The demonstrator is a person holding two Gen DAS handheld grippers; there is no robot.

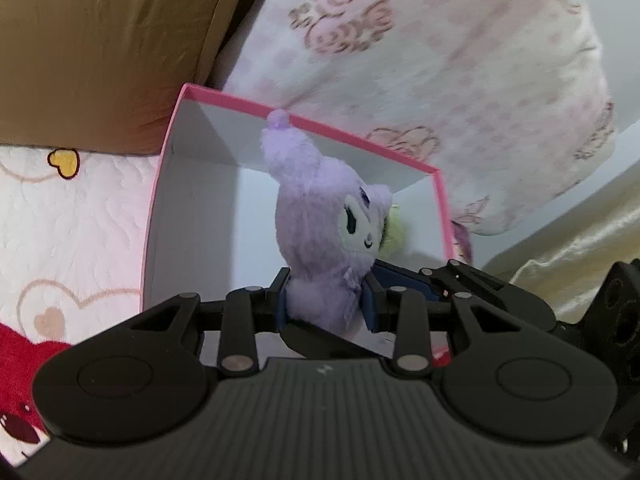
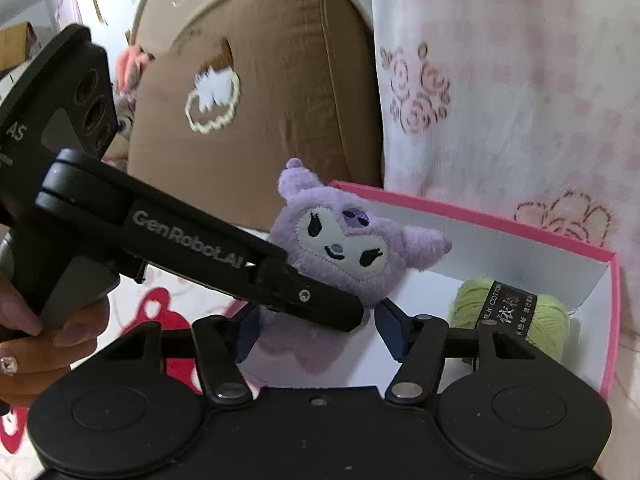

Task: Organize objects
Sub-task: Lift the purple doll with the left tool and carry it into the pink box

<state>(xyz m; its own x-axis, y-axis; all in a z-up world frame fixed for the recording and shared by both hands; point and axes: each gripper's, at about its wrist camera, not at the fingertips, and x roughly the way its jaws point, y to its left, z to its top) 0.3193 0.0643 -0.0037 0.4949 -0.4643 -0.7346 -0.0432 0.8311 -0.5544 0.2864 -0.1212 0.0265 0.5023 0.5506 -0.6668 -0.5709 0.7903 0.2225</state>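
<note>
A purple plush (image 1: 320, 240) hangs over a pink-rimmed box (image 1: 360, 136) on a quilted bed (image 1: 60, 220), pinched low on its body by the left tongs (image 1: 326, 300), which are clenched on it; the grip sits at the narrow waist, most likely so the heavy, fluffy head stays upright and clear of the rim on the way in. The right tongs (image 2: 320, 332) straddle the toy's lower body from the other side, their dark blue pads (image 2: 390, 326) standing apart from the fur, released rather than gripping; nothing is pressed between them. A person's hand (image 2: 36, 340) wraps the left tool's handle at the edge of the right wrist view. The box is stiff card, white inside, square-cornered; a ball of green yarn (image 2: 532, 316) with a black paper band already lies in its far corner, which suggests the toy is bound for the free floor beside it. Behind stand a smooth brown cushion (image 2: 260, 100) with a stitched cloud and a soft floral pillow (image 2: 520, 80); the bedcover is puffy, printed with hearts.
</note>
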